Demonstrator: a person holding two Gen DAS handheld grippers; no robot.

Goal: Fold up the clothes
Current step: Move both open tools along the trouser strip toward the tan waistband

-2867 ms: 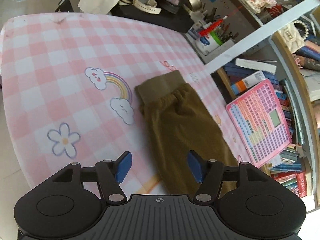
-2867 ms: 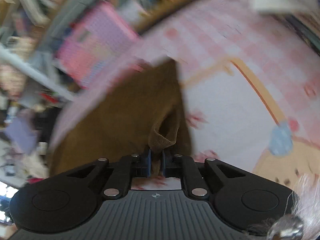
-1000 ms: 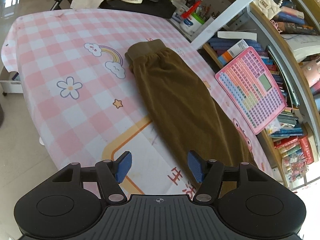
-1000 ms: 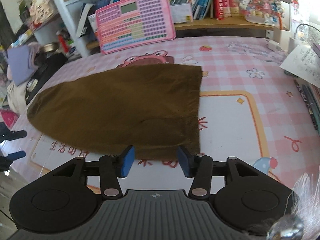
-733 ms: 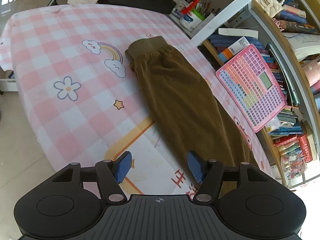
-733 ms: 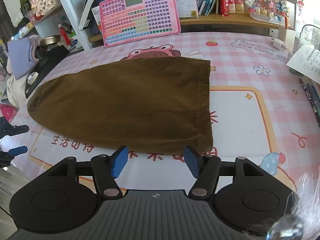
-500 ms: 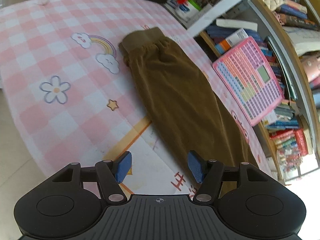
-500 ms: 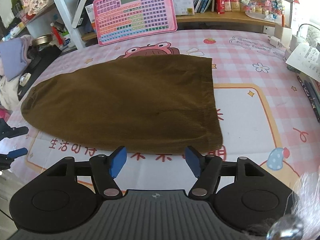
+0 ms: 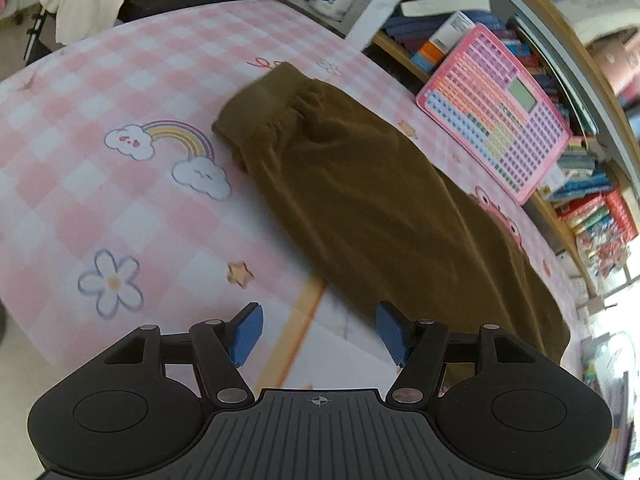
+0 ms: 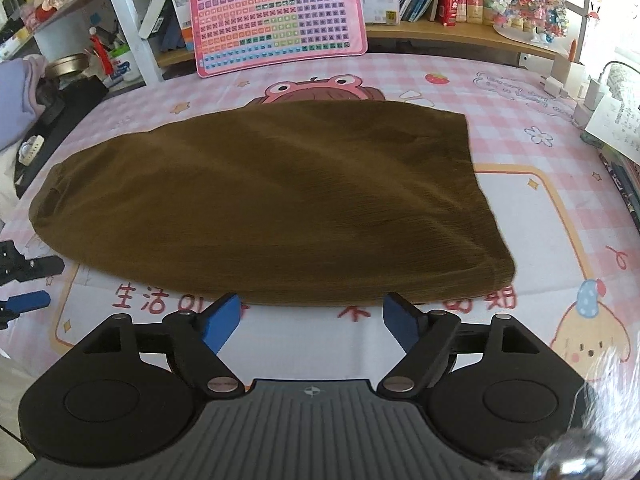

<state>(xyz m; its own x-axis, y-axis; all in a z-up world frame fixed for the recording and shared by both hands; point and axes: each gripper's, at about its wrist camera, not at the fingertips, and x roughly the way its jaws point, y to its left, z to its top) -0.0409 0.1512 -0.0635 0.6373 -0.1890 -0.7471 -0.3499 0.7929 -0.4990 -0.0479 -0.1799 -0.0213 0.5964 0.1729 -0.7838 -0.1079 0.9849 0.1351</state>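
Brown trousers [image 10: 260, 204] lie flat on the pink checked tablecloth [image 9: 100, 184], folded lengthwise into one long band running parallel to the table's near edge. Elastic waistband [image 9: 260, 104] sits at the left end, near the rainbow-and-cloud print [image 9: 168, 148]; straight hem edge [image 10: 480, 192] at the right end. Left gripper [image 9: 318, 334] hangs above the cloth on the near side of the trousers' long edge, jaws parted and empty, its right blue pad [image 9: 390, 332] just beside the brown fabric, not pressing it. Right gripper [image 10: 312, 322] sits just short of the near long edge toward the hem end, jaws opening, nothing between them; bare tablecloth with red printed characters shows in the gap. In the right wrist view the left gripper's blue fingertip [image 10: 28, 300] pokes in at the far left edge. Open cloth lies left of the waistband and right of the hem. The far side is hemmed in: pink keyboard toy [image 10: 276, 16] leaning against the bookshelf [image 10: 460, 36]. Papers [image 10: 616, 124] and chargers crowd the right corner.
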